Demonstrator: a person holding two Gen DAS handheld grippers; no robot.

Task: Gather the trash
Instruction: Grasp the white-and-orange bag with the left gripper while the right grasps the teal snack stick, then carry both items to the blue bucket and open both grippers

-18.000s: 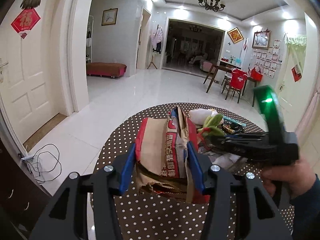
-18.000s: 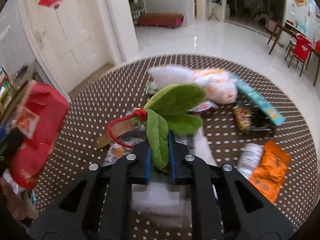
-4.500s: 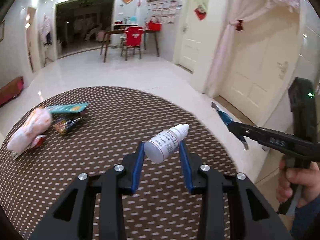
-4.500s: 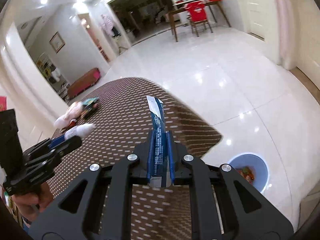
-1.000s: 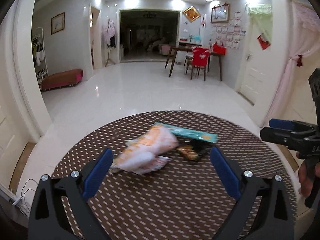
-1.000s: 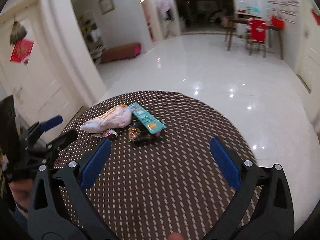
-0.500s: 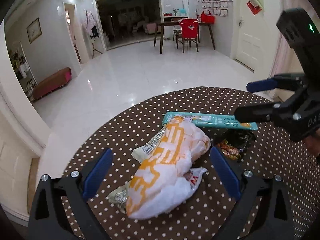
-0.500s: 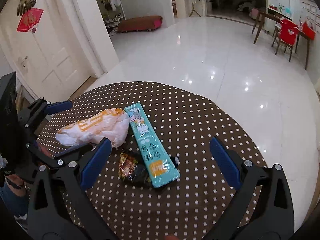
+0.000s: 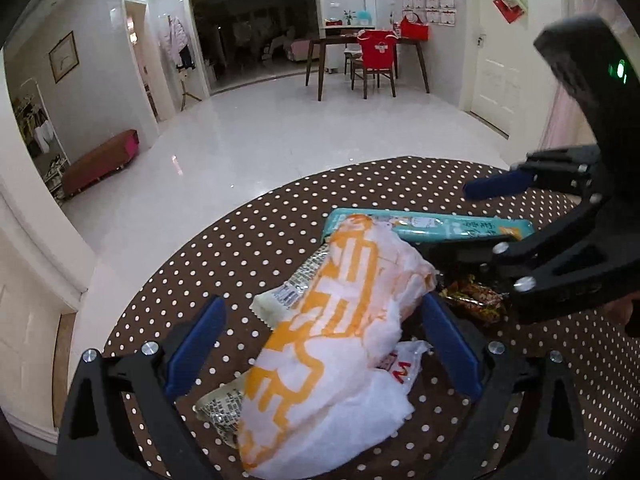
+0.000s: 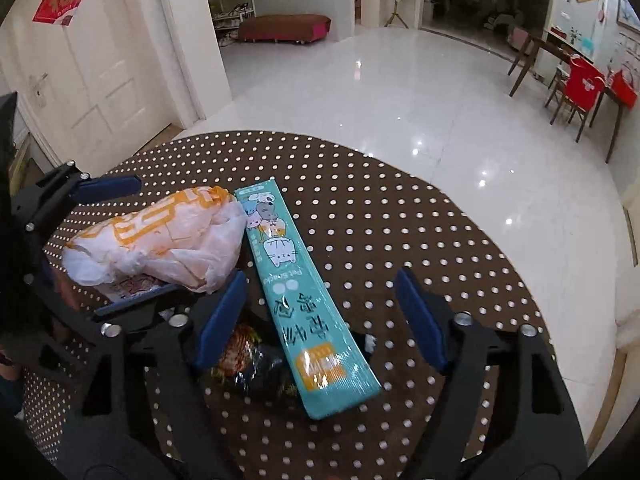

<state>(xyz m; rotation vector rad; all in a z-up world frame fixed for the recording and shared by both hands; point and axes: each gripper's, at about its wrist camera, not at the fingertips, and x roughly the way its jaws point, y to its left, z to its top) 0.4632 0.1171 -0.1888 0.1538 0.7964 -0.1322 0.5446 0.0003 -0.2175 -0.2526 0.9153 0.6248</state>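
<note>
A crumpled white and orange paper wrapper (image 9: 320, 344) lies on the brown dotted round table (image 9: 240, 248). My left gripper (image 9: 320, 340) is open, one finger on each side of the wrapper. A long teal pet-snack box (image 10: 296, 288) lies beside the wrapper (image 10: 160, 236), partly over a dark shiny snack packet (image 10: 248, 364). My right gripper (image 10: 320, 316) is open, its fingers astride the near half of the teal box. The teal box (image 9: 424, 226) and dark packet (image 9: 472, 300) also show in the left wrist view, with the right gripper (image 9: 464, 224) over them.
A silver-printed wrapper (image 9: 288, 292) and a red-printed white one (image 9: 400, 364) lie under the paper wrapper. Beyond the table edge is glossy white floor (image 10: 400, 92). A dining table with red chairs (image 9: 376, 60) and a red bench (image 10: 284, 26) stand far off.
Both grippers have moved down and closer to the trash pile. The left now straddles the paper wrapper and the right straddles the teal box. Both stay open.
</note>
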